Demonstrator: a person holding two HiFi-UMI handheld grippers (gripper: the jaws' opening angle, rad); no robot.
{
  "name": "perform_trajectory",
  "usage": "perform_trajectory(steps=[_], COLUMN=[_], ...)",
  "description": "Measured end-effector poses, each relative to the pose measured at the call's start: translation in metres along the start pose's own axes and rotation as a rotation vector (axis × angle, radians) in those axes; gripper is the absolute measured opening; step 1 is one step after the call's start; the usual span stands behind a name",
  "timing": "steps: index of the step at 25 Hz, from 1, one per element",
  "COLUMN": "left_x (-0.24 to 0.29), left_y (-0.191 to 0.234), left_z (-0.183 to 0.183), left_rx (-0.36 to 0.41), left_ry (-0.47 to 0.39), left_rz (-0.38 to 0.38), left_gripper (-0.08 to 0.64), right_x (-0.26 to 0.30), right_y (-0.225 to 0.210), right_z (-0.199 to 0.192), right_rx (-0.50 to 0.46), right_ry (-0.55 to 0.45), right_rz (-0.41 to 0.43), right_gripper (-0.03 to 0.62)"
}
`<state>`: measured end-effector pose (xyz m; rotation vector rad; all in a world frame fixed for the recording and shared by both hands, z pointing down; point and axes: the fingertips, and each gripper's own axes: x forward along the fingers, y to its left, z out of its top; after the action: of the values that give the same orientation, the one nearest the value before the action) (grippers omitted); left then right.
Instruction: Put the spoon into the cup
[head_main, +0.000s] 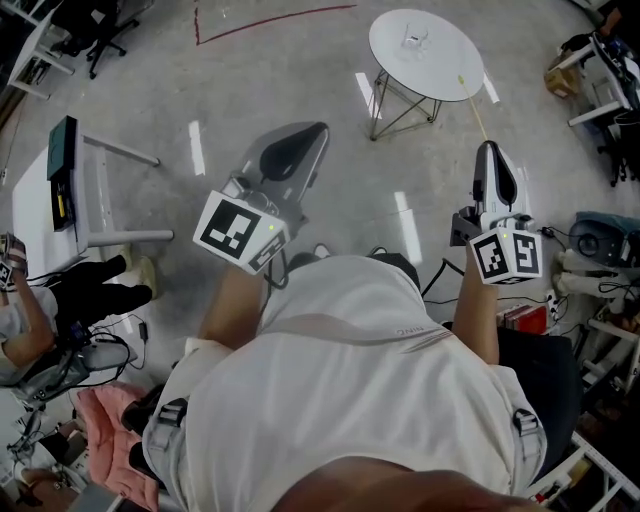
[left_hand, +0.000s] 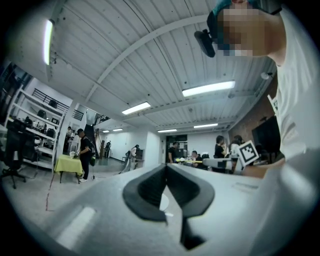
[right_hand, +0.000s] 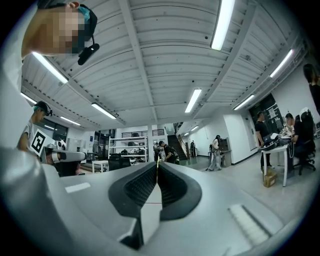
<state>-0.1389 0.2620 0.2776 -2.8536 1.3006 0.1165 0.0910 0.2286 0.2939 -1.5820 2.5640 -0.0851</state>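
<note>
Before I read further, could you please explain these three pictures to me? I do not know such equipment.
A person holds a two-jaw gripper in each hand. The head view looks down from a camera on the person's head; the other two views come from cameras on the grippers. The left gripper is shut and empty. The right gripper is shut on a thin yellowish stick, probably the spoon. Ahead stands a round white table with a small clear cup on it.

You're holding both forearms (head_main: 478, 310) out ahead, grippers pointing level. The left gripper (head_main: 318, 130) is sitting with its jaws together, empty; the right gripper (head_main: 487, 148) is pinching what looks like the spoon (head_main: 474, 108) by its thin yellow handle.
</note>
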Motion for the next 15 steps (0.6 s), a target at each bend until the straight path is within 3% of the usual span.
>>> perform_trajectory(steps=[6, 15], left_x=[0.003, 0.077], left_y=[0.025, 0.059], left_z=[-0.010, -0.030], left_rx=[-0.043, -0.044], left_ry=[-0.011, 0.038], left_rz=[0.003, 0.006], left_gripper=[0.001, 0.000], right_x=[0.021, 0.079], right_y=[0.023, -0.042], right_z=[-0.012, -0.030], right_rx=[-0.033, 0.029], right_ry=[0.040, 0.056], right_rz=[0.039, 0.015], right_gripper=[0.009, 0.009])
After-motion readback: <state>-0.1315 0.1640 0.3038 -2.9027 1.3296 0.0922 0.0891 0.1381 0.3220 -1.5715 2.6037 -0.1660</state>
